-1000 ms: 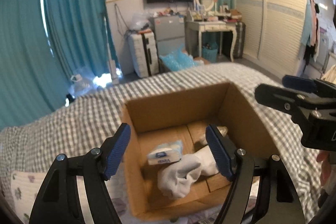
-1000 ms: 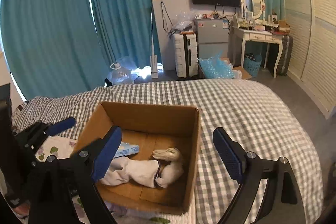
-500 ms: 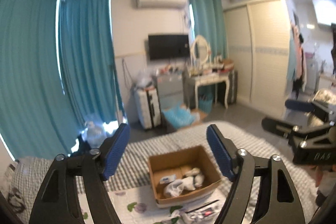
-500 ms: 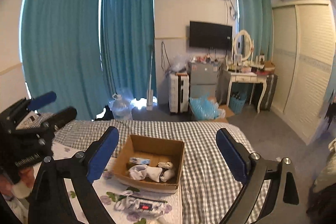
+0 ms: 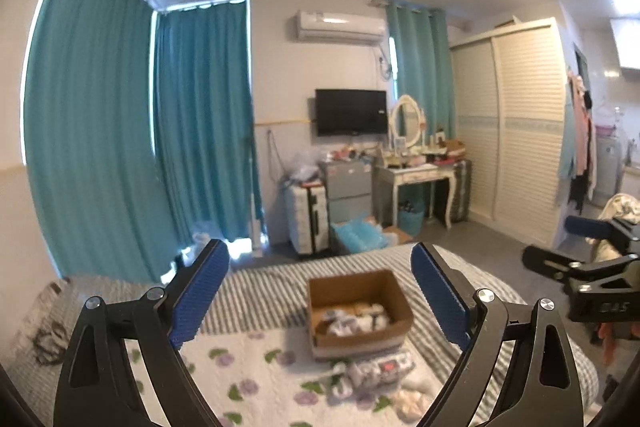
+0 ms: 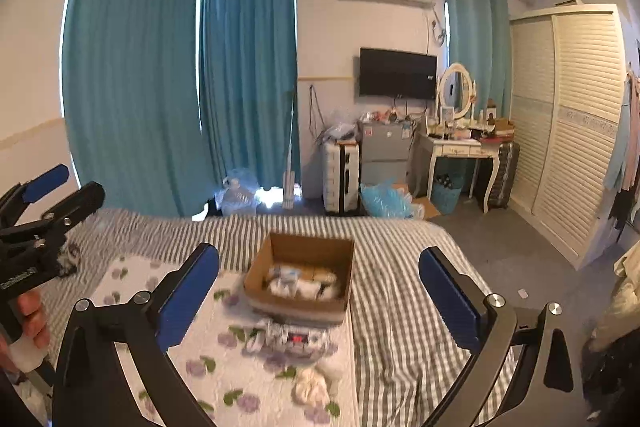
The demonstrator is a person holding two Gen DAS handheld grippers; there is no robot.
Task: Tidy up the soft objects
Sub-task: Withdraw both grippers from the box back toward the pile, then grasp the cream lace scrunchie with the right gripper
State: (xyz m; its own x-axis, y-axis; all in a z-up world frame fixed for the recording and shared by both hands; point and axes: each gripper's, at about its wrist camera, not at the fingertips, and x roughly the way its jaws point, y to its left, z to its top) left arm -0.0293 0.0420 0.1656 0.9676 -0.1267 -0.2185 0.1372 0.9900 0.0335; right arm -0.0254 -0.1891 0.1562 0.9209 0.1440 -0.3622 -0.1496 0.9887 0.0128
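While both of my grippers hang above the bed (image 6: 400,307), the soft things look pale, limp and blurred. One cardboard box (image 6: 304,277) sits on the checked cover at the edge of the flowered quilt (image 6: 208,343), its top open, with a heap of whitish cloth pieces (image 6: 300,281) and a small packet inside (too blurred to count). Just in front of the box lies one clear pouch (image 6: 294,341) with something red in it, and nearer me one cream bundle (image 6: 310,387) on the quilt. My left gripper (image 5: 320,301) has its jaws opening with nothing between them. My right gripper (image 6: 320,301) is likewise opening on empty air, well back from the box.
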